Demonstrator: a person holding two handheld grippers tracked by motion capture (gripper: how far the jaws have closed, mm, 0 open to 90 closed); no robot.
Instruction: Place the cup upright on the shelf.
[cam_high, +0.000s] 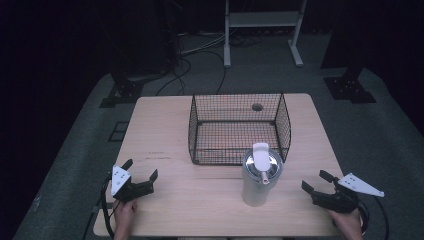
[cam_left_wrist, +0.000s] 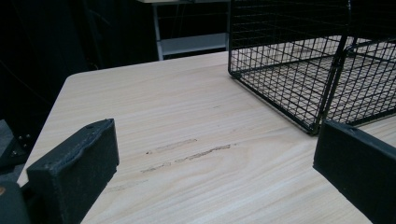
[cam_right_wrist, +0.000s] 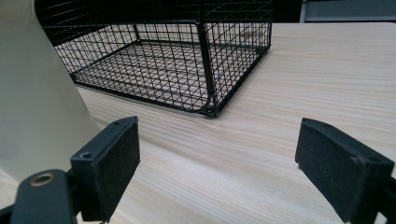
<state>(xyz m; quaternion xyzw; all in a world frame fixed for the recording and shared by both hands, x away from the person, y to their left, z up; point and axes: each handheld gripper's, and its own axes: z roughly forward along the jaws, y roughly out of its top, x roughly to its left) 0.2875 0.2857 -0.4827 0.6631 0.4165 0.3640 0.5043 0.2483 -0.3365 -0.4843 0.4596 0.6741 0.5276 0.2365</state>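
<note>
A pale wooden tabletop (cam_high: 170, 200) stands in a dark room, and a person's two hands come in at its near edge, each holding a gripper. The left gripper (cam_high: 141, 176) sits near the near left corner with its fingers (cam_left_wrist: 74, 172) spread wide and nothing between them; they rest low over bare wood. The right gripper (cam_high: 315, 183) sits near the near right corner, its fingers (cam_right_wrist: 343, 170) also spread wide and empty.

A tall cream-coloured flask (cam_high: 259, 179) stands upright on the tabletop, its long axis vertical. It is between the two grippers, nearer to the right one, off to the left of the right fingers and apart from them. Its lid is shiny metal with a white spout piece (cam_high: 260, 151) on top that runs from the middle of the lid toward the far side of the table. In the right gripper view the flask's smooth side fills the left edge, just beyond the left finger.

Ahead of both pairs of fingers is a black wire basket (cam_high: 239, 157), rectangular, open at the top, its long side running across the table. The flask stands just in front of its near wall, by the near right corner. Nothing lies inside the basket; the wood shows through its mesh floor. Its near left corner (cam_left_wrist: 315, 129) is ahead and to the right of the left fingers, and its near right corner (cam_right_wrist: 210, 111) lies ahead between the right fingers.

A small dark round hole (cam_high: 257, 107) in the tabletop shows through the basket's far wall. Faint scuff marks (cam_left_wrist: 191, 153) streak the wood ahead of the left fingers.
</note>
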